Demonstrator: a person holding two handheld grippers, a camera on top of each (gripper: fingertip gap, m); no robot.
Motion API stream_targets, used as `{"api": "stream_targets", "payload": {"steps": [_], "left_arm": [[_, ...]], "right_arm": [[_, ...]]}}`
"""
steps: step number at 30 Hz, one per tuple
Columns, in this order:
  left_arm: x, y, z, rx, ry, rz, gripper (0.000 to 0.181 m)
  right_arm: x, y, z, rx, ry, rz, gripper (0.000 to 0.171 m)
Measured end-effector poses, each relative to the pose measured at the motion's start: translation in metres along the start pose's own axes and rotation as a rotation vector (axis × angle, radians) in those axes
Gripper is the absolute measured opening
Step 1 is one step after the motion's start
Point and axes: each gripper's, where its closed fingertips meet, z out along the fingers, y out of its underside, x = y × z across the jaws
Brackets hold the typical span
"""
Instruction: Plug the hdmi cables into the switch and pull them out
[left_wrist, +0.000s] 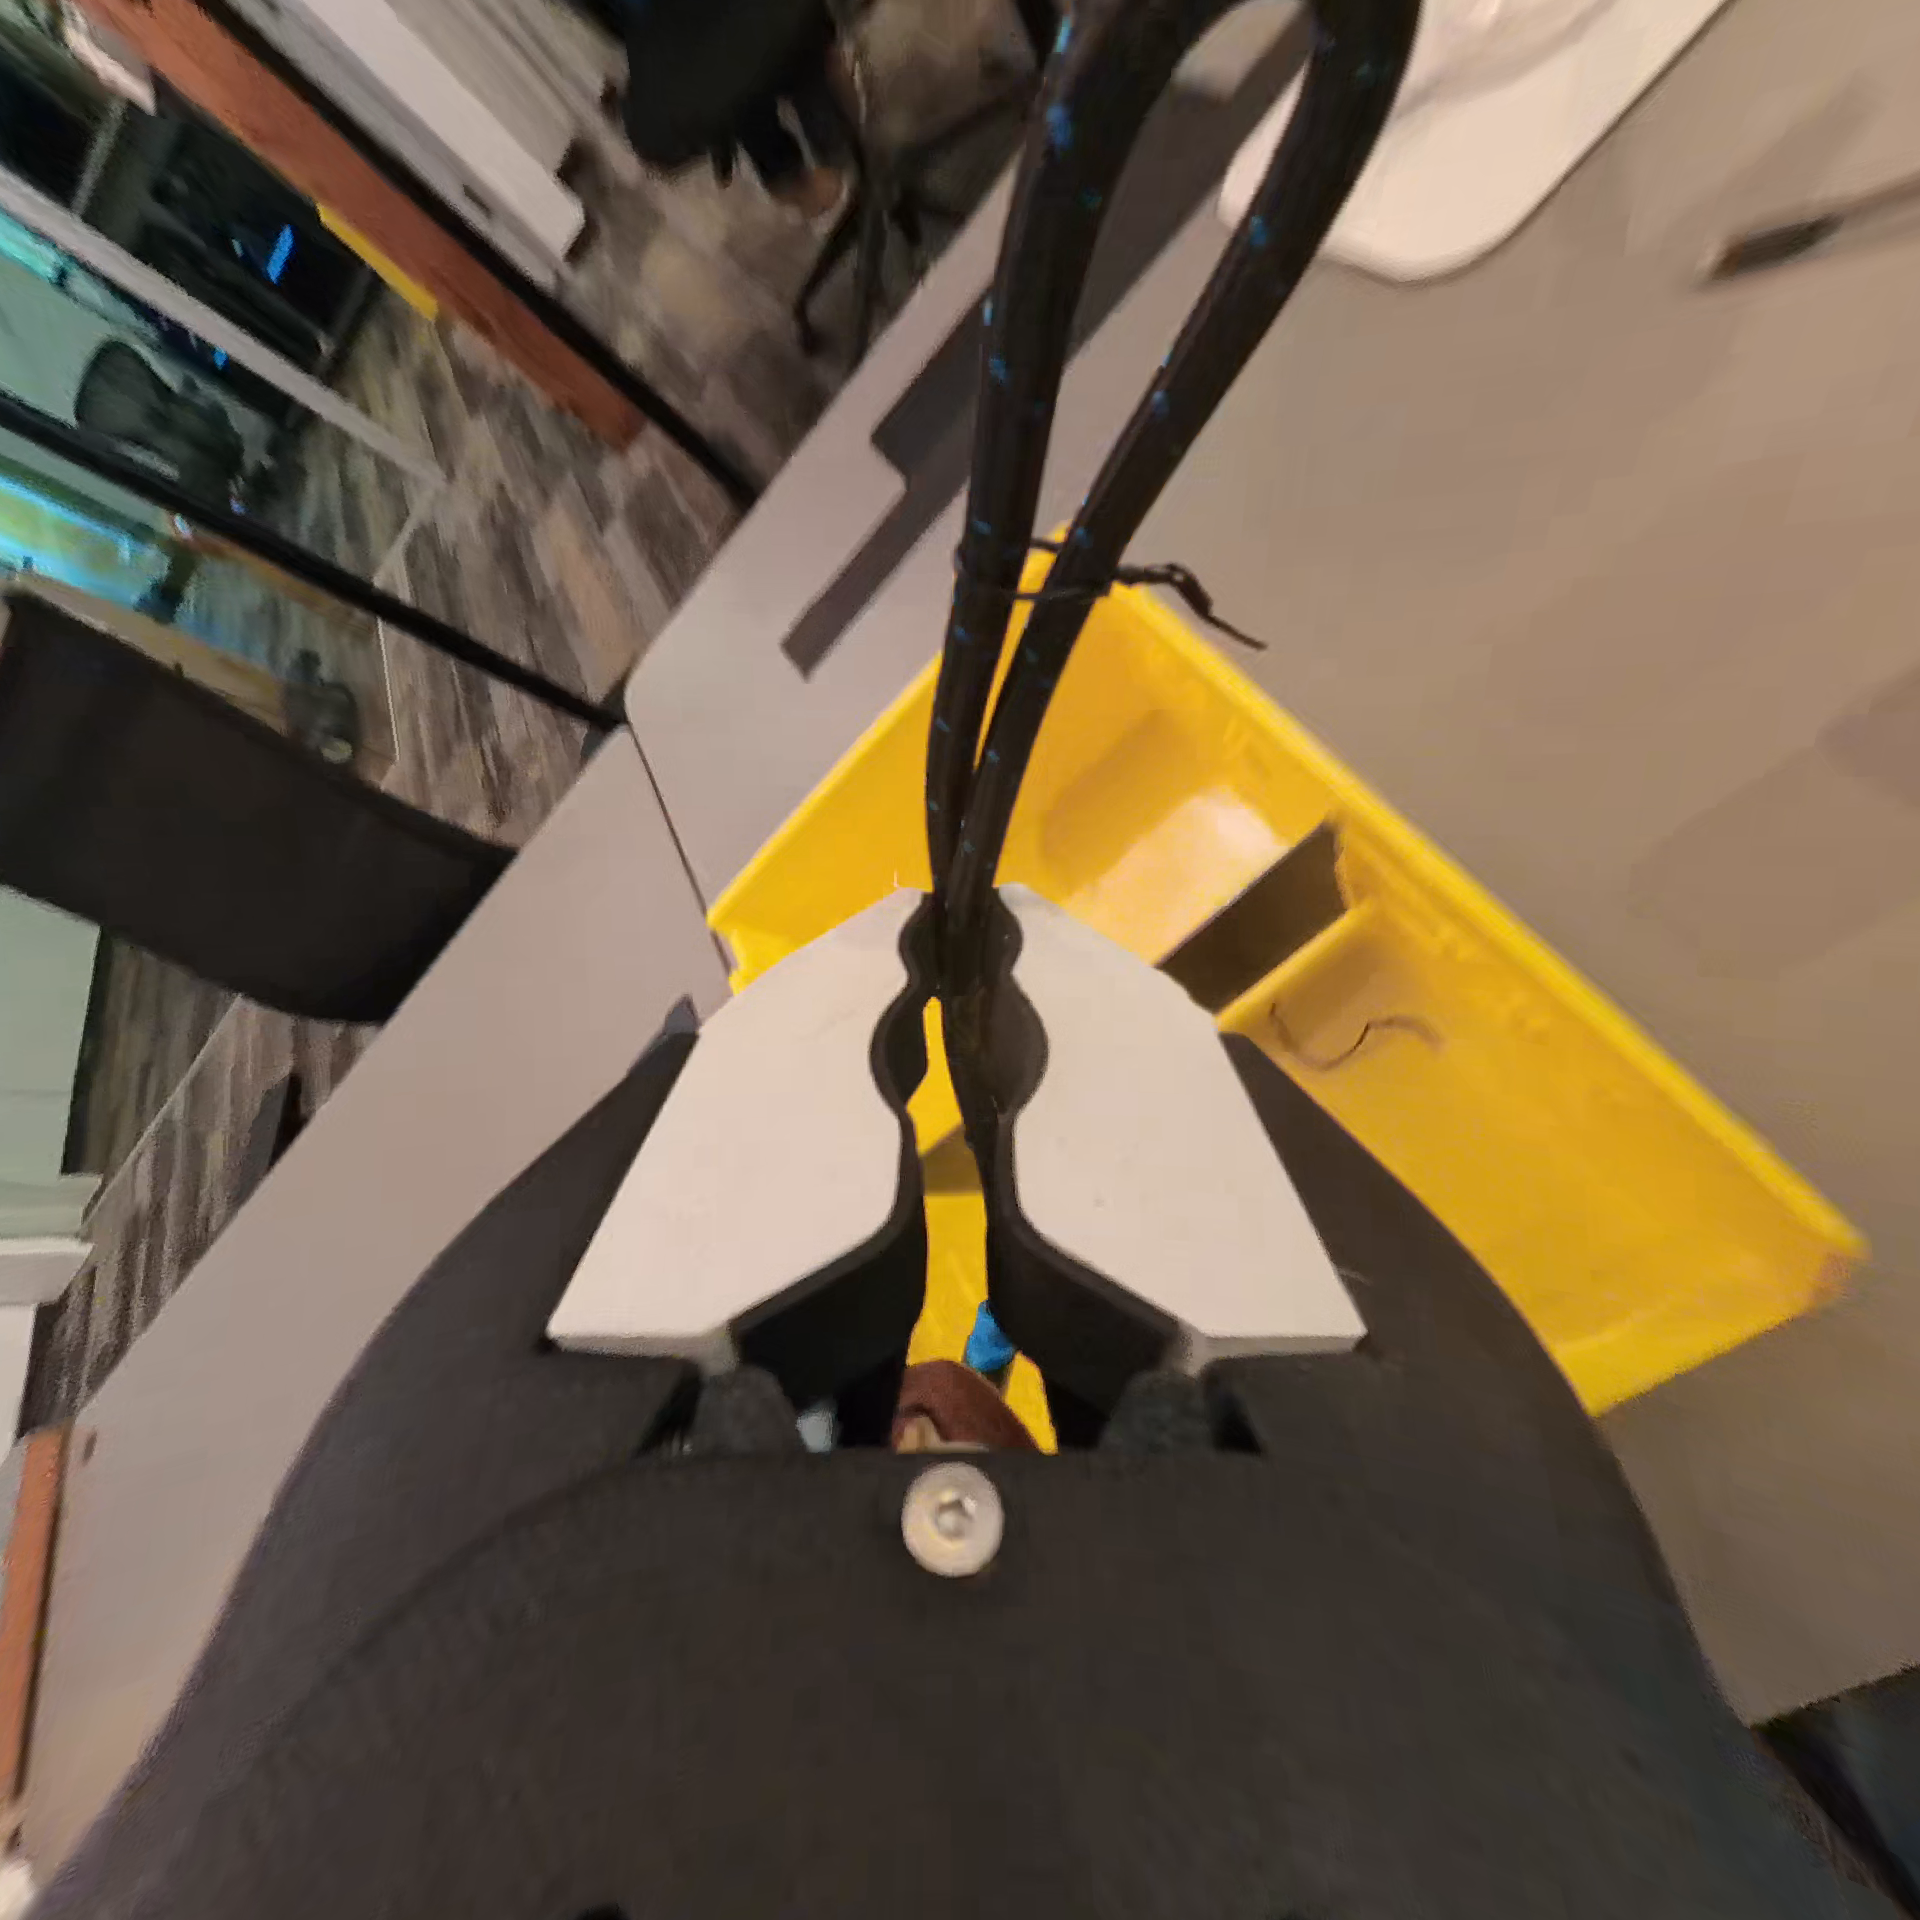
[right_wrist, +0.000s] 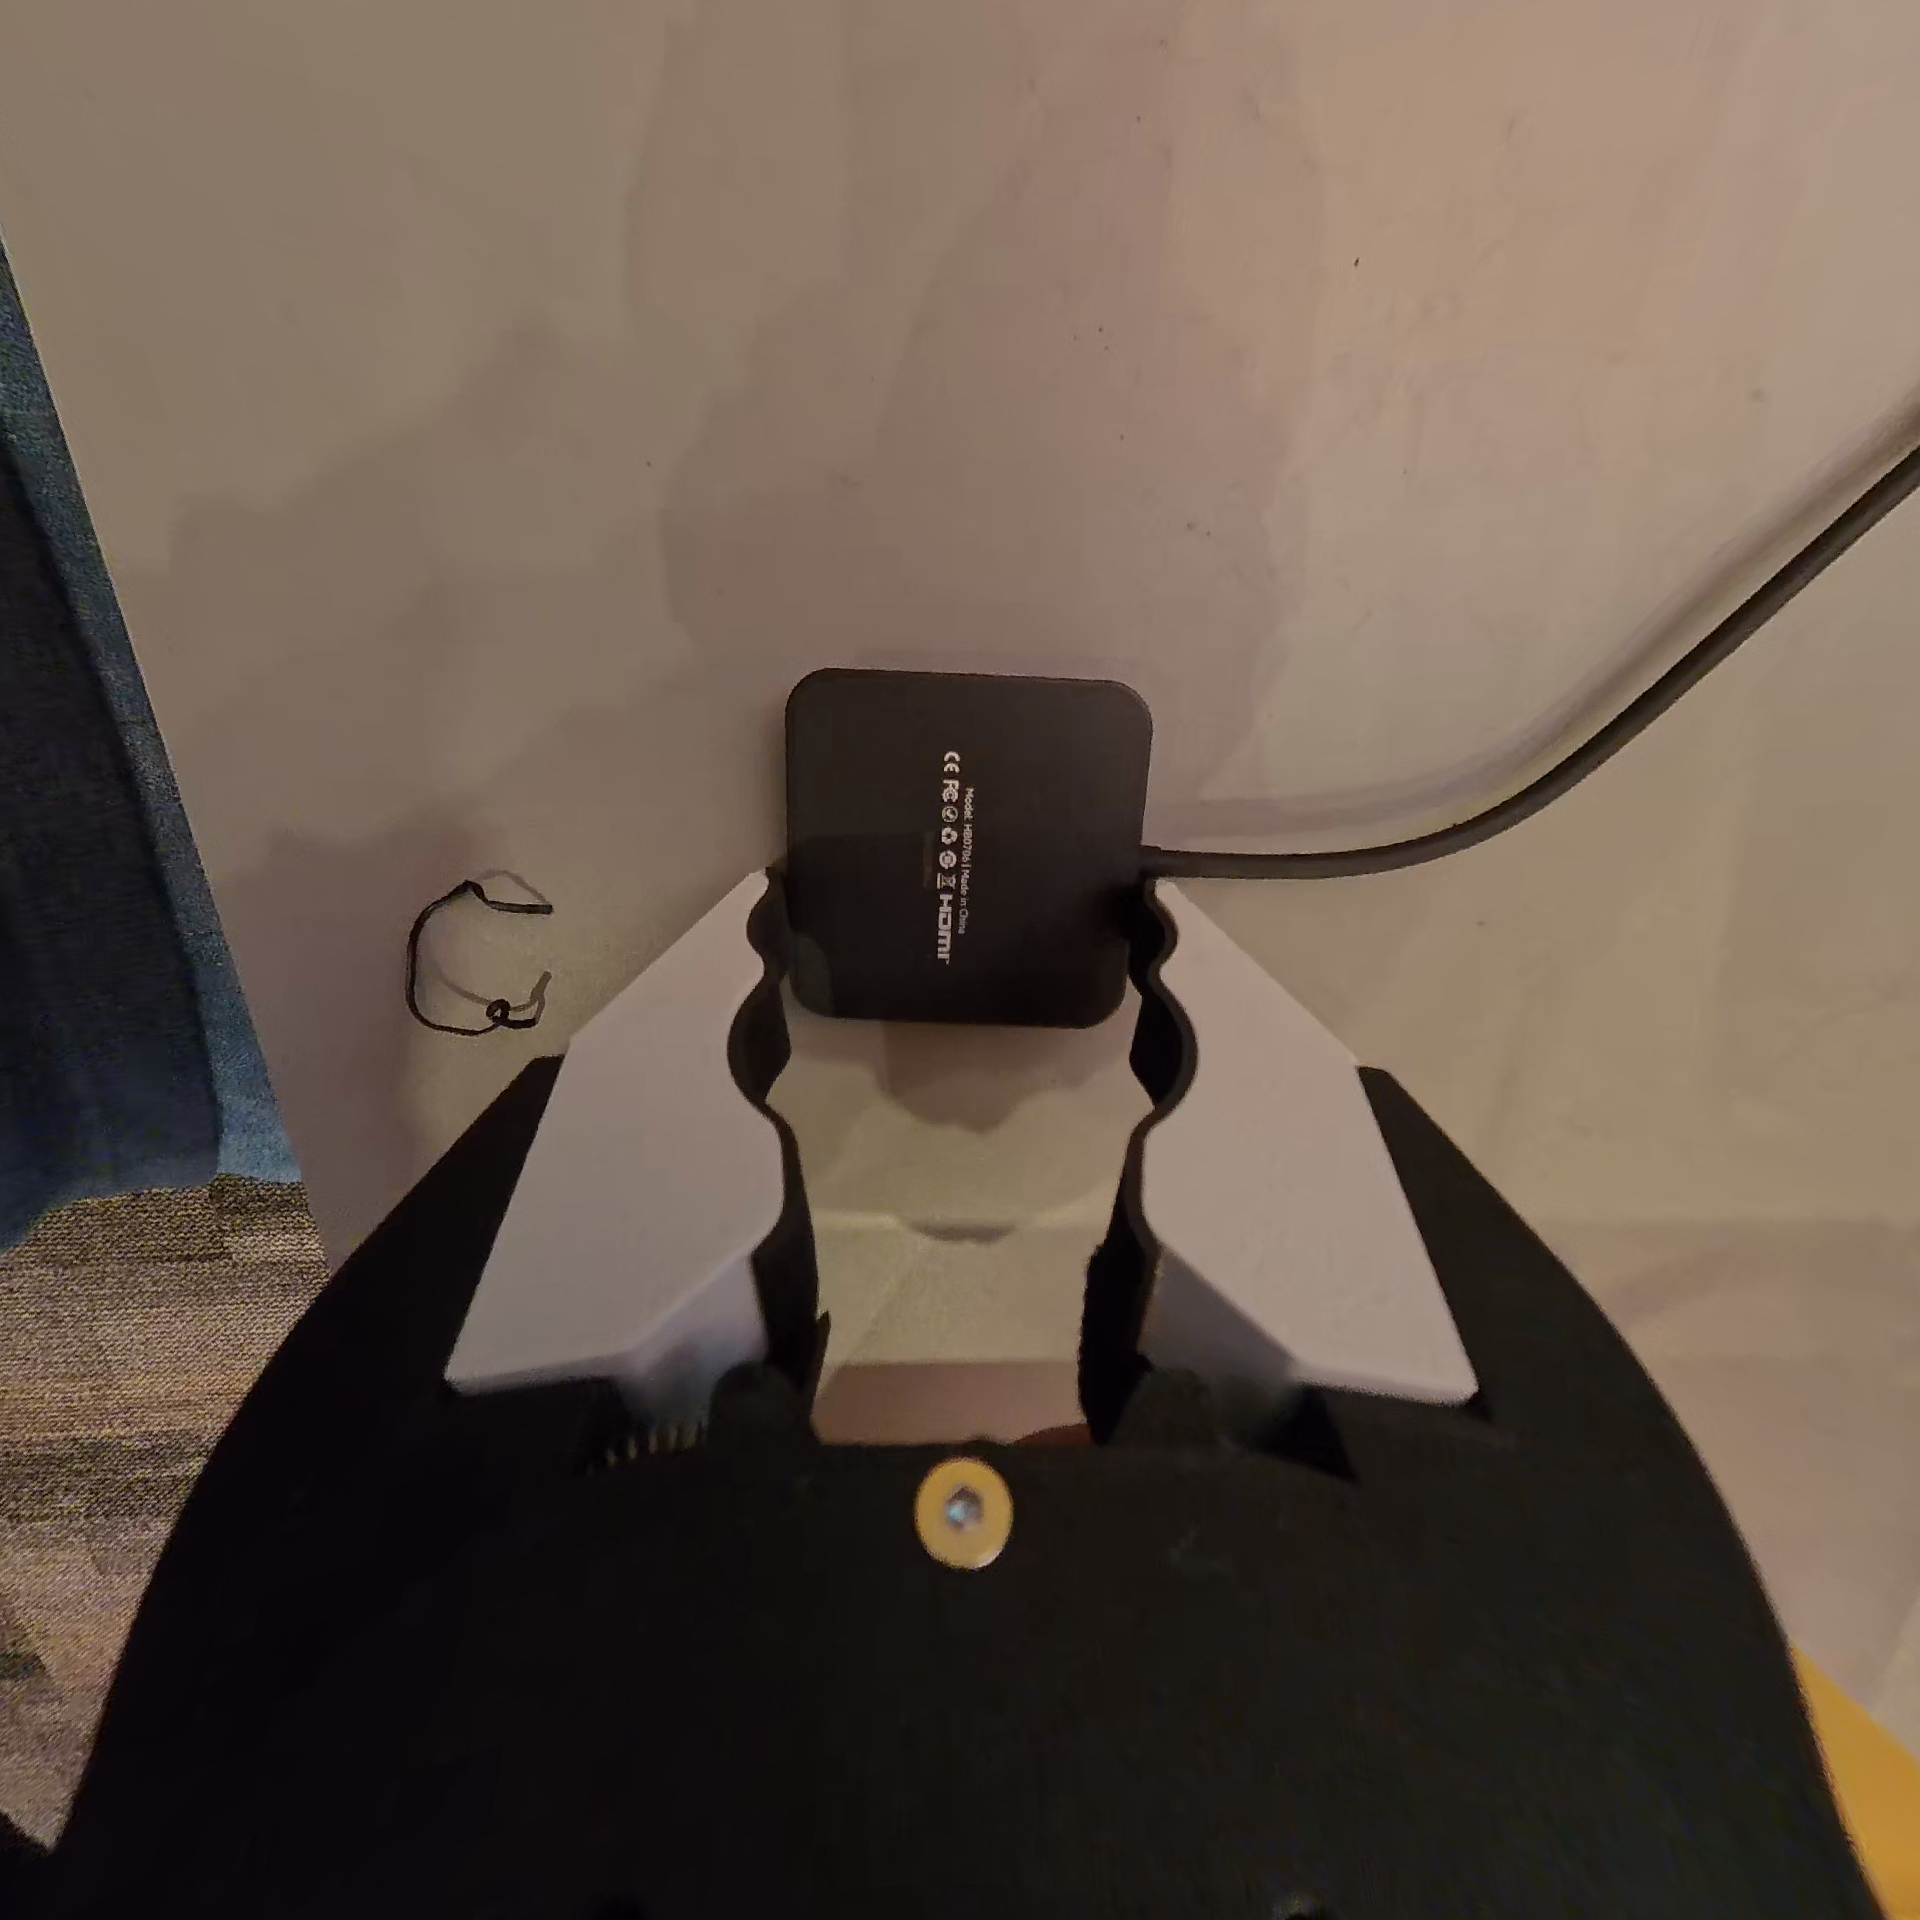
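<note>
The left gripper pinches a doubled run of black hdmi cable with blue flecks, bound by a thin twist tie. Beneath it a yellow bin sits on the grey table, close to the table's edge, beyond which carpeted floor shows. The right gripper stands wide, its fingertips touching both sides of the black square switch, which lies flat on the table. A grey lead leaves the switch's side. A loose wire tie lies near the table's edge.
</note>
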Motion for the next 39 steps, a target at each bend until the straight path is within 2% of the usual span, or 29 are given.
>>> {"api": "stream_targets", "payload": {"steps": [4, 7, 11, 16, 20, 26, 27, 29, 30, 36, 39], "left_arm": [[0.024, -0.061, -0.013, 0.162, 0.102, -0.029, 0.006], [0.061, -0.099, -0.007, 0.249, 0.217, -0.070, 0.007], [0.115, -0.132, 0.014, 0.332, 0.327, -0.165, 0.007], [0.155, -0.156, 0.036, 0.442, 0.398, -0.344, 0.007], [0.168, -0.169, 0.040, 0.533, 0.478, -0.520, 0.006], [0.179, -0.176, 0.041, 0.575, 0.536, -0.669, 0.006], [0.181, -0.177, 0.041, 0.581, 0.548, -0.690, 0.006], [0.182, -0.177, 0.039, 0.596, 0.567, -0.718, 0.006], [0.182, -0.176, 0.040, 0.594, 0.560, -0.725, 0.006], [0.176, -0.166, 0.042, 0.596, 0.598, -0.758, 0.009], [0.182, -0.157, 0.042, 0.578, 0.647, -0.752, 0.032]], "right_arm": [[-0.001, 0.001, 0.000, -0.012, 0.001, 0.004, 0.065], [-0.001, 0.004, 0.000, -0.018, 0.003, 0.015, 0.065], [0.003, 0.007, -0.008, -0.005, 0.028, 0.056, 0.074], [0.006, -0.019, -0.041, 0.199, 0.069, 0.102, 0.077], [-0.004, -0.068, -0.065, 0.467, 0.015, 0.162, 0.068], [0.001, -0.113, -0.060, 0.600, 0.056, 0.177, 0.058], [0.001, -0.117, -0.057, 0.604, 0.048, 0.182, 0.053], [0.001, -0.121, -0.050, 0.596, 0.030, 0.179, 0.027], [0.001, -0.122, -0.048, 0.597, 0.027, 0.172, 0.019], [0.006, -0.117, -0.057, 0.627, -0.015, 0.184, 0.017], [0.008, -0.113, -0.066, 0.635, -0.037, 0.159, 0.018]]}}
